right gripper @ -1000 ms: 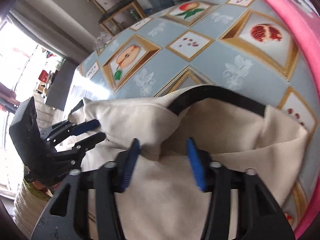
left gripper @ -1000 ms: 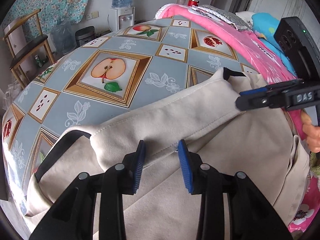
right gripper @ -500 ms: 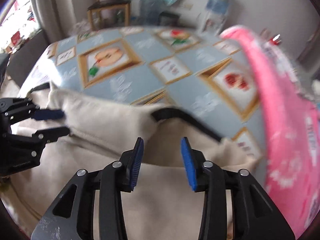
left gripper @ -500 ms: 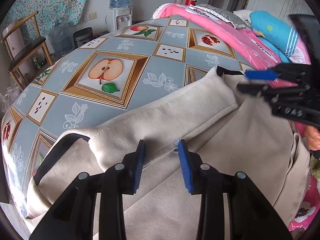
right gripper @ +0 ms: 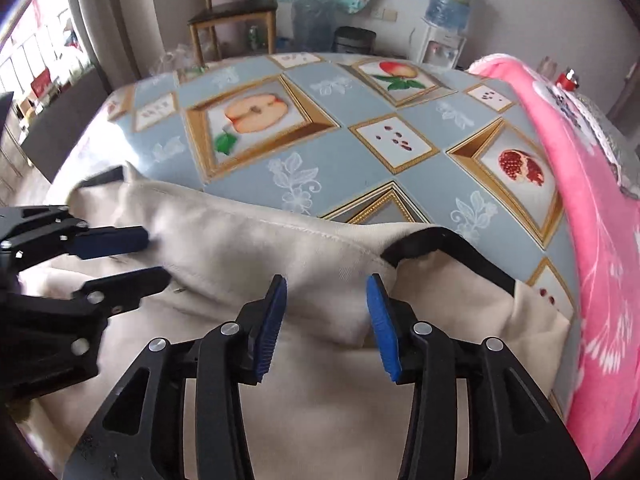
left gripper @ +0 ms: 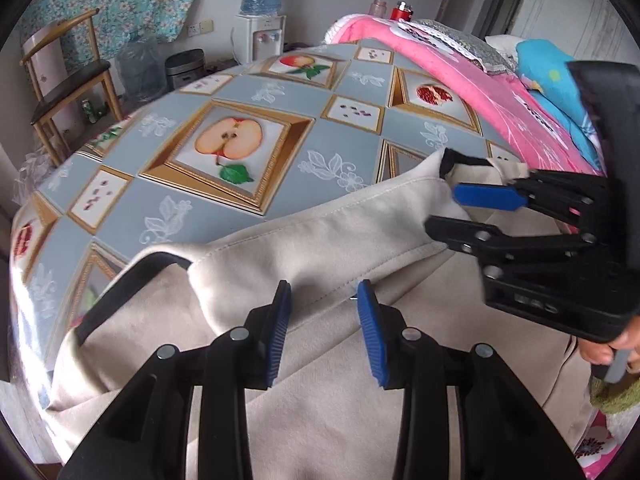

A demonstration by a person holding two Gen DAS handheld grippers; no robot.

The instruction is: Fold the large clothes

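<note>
Fold step on the beige garment [left gripper: 304, 240]: its top edge is doubled back toward the near side of the counter [left gripper: 340, 136], and next move probably calls for a fresh grip further along that edge to carry the fold over. Left tool [left gripper: 322, 320] is part open, pads straddling the folded hem (contact hard to call, looks unclamped); right tool [right gripper: 326, 320] is opening, fold ridge between its pads but no pinch. Beyond the garment: bare fruit-print cloth, pink blanket [right gripper: 592, 208] on the right.
</note>
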